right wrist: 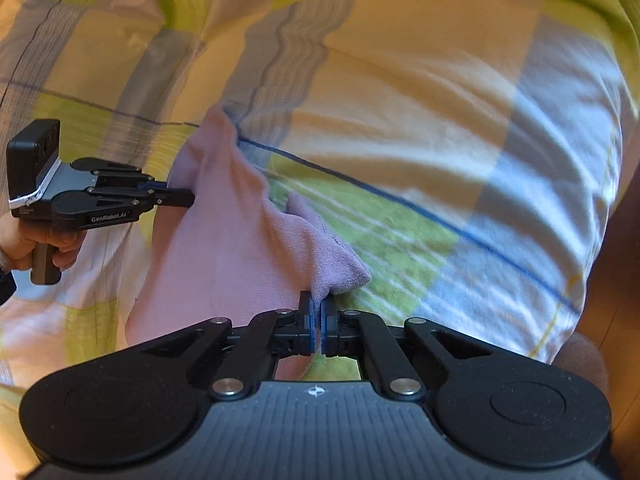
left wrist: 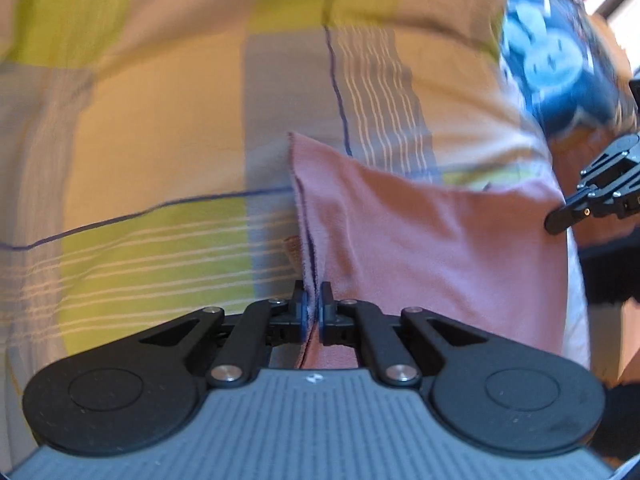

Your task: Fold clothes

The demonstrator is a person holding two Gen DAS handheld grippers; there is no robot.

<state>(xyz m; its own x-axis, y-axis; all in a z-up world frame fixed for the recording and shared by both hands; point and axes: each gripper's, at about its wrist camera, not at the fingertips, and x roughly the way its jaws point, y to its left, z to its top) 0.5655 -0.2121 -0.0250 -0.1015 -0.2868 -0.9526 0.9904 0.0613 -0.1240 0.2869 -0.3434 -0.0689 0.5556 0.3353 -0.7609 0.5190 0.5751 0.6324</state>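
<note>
Both tongs are clenched on the same soft pink fleece garment (left wrist: 420, 240). Left gripper (left wrist: 314, 312) pinches a seam edge of the cloth that runs straight away from its fingers toward the far side. Right gripper (right wrist: 317, 320) holds a bunched corner just beyond its tips. In the right wrist view the left gripper (right wrist: 188, 199) sits at the left side of the cloth, with the person's hand (right wrist: 36, 244) on its handle. So the garment hangs stretched between the two grippers, its long axis going from one to the other, over a checked yellow, green and grey bedsheet (right wrist: 400, 80). I judge neither hand is nearer; the fold needs both to move together.
</note>
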